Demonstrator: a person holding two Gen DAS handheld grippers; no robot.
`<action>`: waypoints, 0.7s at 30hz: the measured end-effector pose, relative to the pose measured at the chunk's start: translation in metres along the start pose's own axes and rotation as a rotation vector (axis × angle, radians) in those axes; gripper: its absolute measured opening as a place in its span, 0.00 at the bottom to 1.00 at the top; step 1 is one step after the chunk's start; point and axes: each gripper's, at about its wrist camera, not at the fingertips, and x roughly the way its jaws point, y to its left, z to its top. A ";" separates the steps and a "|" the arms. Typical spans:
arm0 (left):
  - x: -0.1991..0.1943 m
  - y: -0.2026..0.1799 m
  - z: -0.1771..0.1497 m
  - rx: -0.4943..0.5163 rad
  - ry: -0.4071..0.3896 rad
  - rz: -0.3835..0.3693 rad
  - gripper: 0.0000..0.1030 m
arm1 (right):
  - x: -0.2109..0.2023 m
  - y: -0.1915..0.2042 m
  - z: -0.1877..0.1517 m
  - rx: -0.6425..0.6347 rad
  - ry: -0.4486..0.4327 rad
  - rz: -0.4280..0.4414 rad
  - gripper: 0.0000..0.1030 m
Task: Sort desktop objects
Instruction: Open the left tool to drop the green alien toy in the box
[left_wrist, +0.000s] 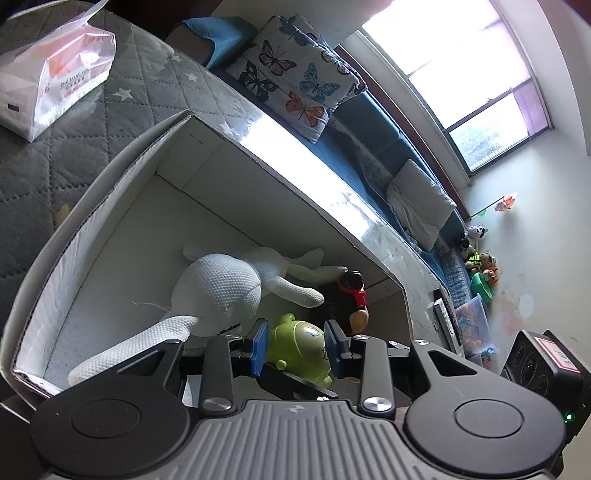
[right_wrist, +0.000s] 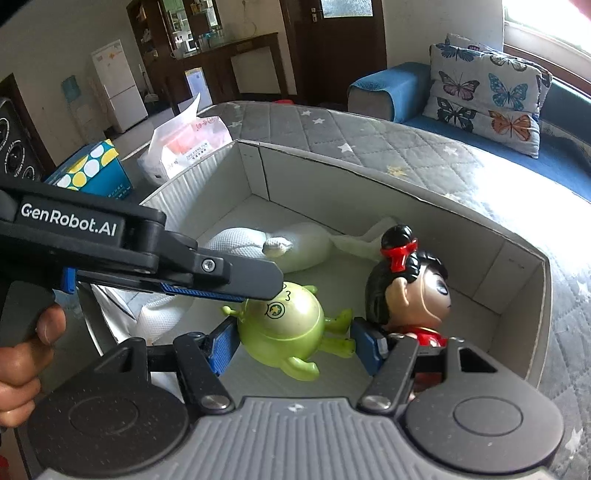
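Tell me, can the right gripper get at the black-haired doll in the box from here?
Probably yes. The doll lies uncovered in the box, just beside the open right gripper. The green toy sits between its fingers, so it must shift right first.

Light: daylight, window (left_wrist: 461, 70) at 1 o'clock, blown out | Glare: seen on box rim (left_wrist: 295, 147) | Distortion: strong fisheye bend at edges | Focus: sharp, no blur noted

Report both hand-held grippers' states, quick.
Left hand-held gripper: open around the green monster toy in the cardboard box.
Right hand-held gripper: open, straddling the same toy.
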 end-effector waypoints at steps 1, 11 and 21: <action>-0.001 0.000 0.000 0.000 -0.002 0.002 0.34 | 0.000 0.000 0.000 -0.001 0.000 0.001 0.65; -0.013 -0.008 -0.005 0.027 -0.023 0.015 0.34 | -0.006 0.003 0.001 -0.028 -0.034 -0.002 0.73; -0.035 -0.035 -0.019 0.102 -0.056 0.033 0.34 | -0.039 0.011 -0.009 -0.054 -0.098 -0.009 0.78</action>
